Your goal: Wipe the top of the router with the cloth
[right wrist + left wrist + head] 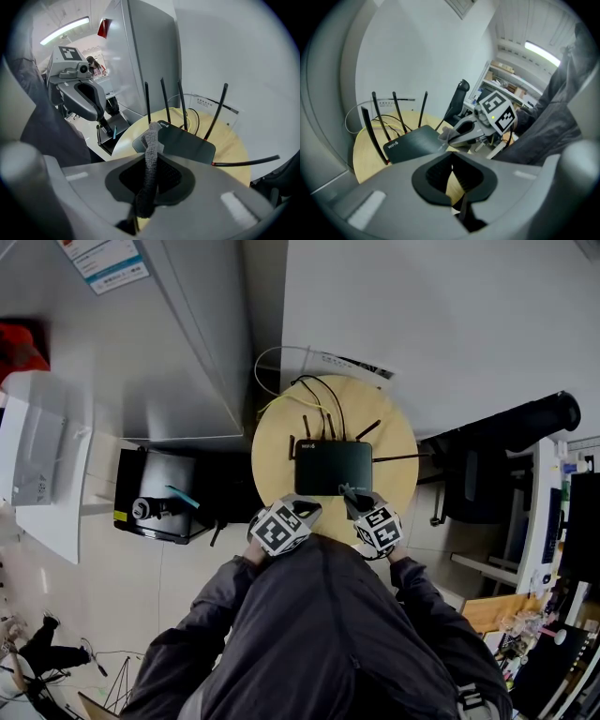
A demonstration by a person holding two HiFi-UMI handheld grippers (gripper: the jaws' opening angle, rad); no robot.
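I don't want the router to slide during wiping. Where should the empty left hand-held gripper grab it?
Probably by the thin near-left edge of the router, coming in level from the person's side. Its body is flat, that edge is bare, and the antennas crowd the far edge.

Round wooden table (272, 454), office chair (521, 420), black case (141, 474) on floor

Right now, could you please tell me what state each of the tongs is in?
Left tongs: closed, holding nothing.
Right tongs: closed on the grey fuzzy cloth.
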